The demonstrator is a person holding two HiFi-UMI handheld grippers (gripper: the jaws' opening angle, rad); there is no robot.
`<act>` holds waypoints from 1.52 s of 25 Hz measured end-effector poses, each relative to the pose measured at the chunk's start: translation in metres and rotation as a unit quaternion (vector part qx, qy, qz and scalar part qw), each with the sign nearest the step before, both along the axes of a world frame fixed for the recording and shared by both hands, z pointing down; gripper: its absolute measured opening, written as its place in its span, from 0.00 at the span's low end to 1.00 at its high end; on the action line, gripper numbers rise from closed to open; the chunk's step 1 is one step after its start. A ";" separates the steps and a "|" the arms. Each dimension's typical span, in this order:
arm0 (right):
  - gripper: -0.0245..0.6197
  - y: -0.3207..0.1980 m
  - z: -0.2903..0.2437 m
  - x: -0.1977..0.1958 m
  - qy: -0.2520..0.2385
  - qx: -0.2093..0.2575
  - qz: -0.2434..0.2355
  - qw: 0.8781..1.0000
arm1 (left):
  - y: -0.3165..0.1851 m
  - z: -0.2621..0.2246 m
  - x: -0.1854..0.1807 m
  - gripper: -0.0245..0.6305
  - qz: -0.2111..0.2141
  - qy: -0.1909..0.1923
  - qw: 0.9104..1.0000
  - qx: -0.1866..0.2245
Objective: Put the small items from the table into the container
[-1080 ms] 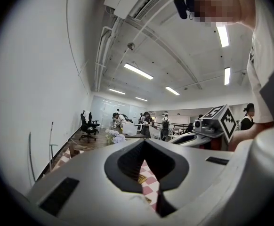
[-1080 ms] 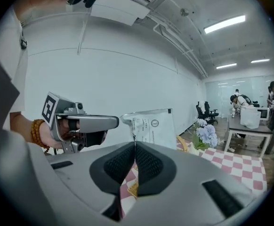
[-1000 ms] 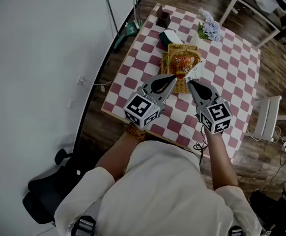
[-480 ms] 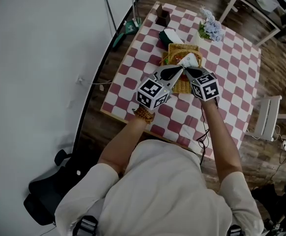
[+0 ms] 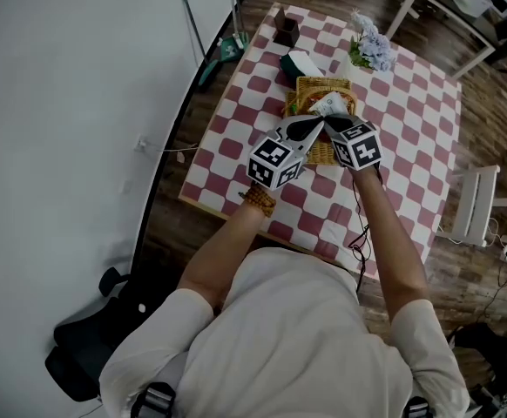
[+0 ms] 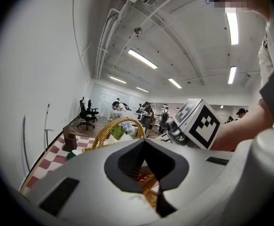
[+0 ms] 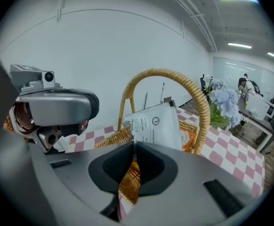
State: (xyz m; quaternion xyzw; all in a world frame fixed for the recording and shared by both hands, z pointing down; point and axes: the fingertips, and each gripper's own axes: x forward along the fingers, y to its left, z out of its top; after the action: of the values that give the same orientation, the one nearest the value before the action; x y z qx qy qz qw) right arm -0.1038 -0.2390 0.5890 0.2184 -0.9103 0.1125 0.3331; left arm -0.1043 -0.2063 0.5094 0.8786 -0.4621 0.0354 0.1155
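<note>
A wicker basket [image 5: 299, 85] with a hoop handle [image 7: 165, 73] stands on the checked table [image 5: 236, 151]. A white packet [image 5: 327, 104] leans inside it on an orange snack packet [image 7: 189, 138]. My right gripper [image 5: 330, 122] is at the basket's near rim. Its tips [image 7: 133, 144] still pinch the white packet's [image 7: 156, 124] lower corner, and its jaws are opening. My left gripper [image 5: 316, 125] is beside it on the left, over the same rim. In the left gripper view its jaws [image 6: 144, 141] are shut with nothing between them.
Behind the basket lie a green and white box [image 5: 300, 64], a small dark box [image 5: 285, 30] and a bunch of pale flowers [image 5: 373, 49]. A white chair [image 5: 476, 207] stands off the table's right side. The wall runs along the left.
Both grippers moved forward and down from over the near part of the table to the basket's rim. The white packet travelled with the right gripper into the basket.
</note>
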 end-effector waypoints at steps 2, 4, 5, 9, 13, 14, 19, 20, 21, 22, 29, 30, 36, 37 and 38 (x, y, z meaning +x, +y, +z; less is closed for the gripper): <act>0.13 0.002 -0.005 0.002 -0.008 0.004 0.002 1.000 | 0.003 -0.003 -0.001 0.08 -0.002 0.002 1.000 0.001; 0.16 0.005 -0.011 0.004 -0.018 0.010 0.005 1.000 | 0.006 -0.008 -0.002 0.08 -0.004 0.005 1.000 0.004; 0.16 0.006 -0.014 0.005 -0.023 0.014 0.007 1.000 | 0.008 -0.010 -0.002 0.08 -0.005 0.007 1.000 0.006; 0.16 0.013 -0.036 0.013 -0.055 0.031 0.018 0.998 | 0.016 -0.022 -0.002 0.08 -0.009 0.015 1.000 0.014; 0.16 0.025 -0.072 0.025 -0.096 0.055 0.028 0.993 | 0.028 -0.040 0.004 0.08 -0.006 0.031 0.999 0.023; 0.16 0.030 -0.084 0.029 -0.107 0.062 0.030 0.992 | 0.032 -0.048 0.008 0.08 -0.002 0.034 0.999 0.028; 0.15 0.057 -0.150 0.053 -0.168 0.113 0.043 0.978 | 0.059 -0.100 0.032 0.08 0.031 0.033 0.996 0.075; 0.15 0.064 -0.164 0.059 -0.180 0.123 0.047 0.975 | 0.065 -0.112 0.037 0.08 0.037 0.032 0.995 0.086; 0.15 0.072 -0.176 0.064 -0.191 0.132 0.050 0.971 | 0.072 -0.123 0.041 0.08 0.042 0.033 0.994 0.096; 0.15 0.081 -0.188 0.071 -0.202 0.141 0.053 0.968 | 0.079 -0.133 0.046 0.08 0.046 0.035 0.993 0.107; 0.12 0.140 -0.258 0.112 -0.248 0.195 0.077 0.946 | 0.122 -0.185 0.075 0.08 0.089 0.031 0.987 0.132; 0.12 0.147 -0.263 0.118 -0.252 0.200 0.083 0.943 | 0.129 -0.190 0.080 0.08 0.093 0.030 0.987 0.130; 0.07 0.181 -0.282 0.148 -0.272 0.209 0.106 0.933 | 0.164 -0.200 0.109 0.08 0.123 0.021 0.983 0.132; 0.07 0.184 -0.283 0.152 -0.271 0.211 0.110 0.933 | 0.168 -0.200 0.111 0.08 0.126 0.022 0.984 0.128; 0.07 0.187 -0.283 0.155 -0.270 0.212 0.114 0.932 | 0.171 -0.200 0.114 0.08 0.128 0.022 0.984 0.125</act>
State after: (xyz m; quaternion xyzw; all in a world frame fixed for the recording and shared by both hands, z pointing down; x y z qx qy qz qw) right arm 0.0515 -0.0516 0.3058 0.3475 -0.9376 0.0086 0.0061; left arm 0.0095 -0.0352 0.3095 0.9387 -0.3436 -0.0275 0.0091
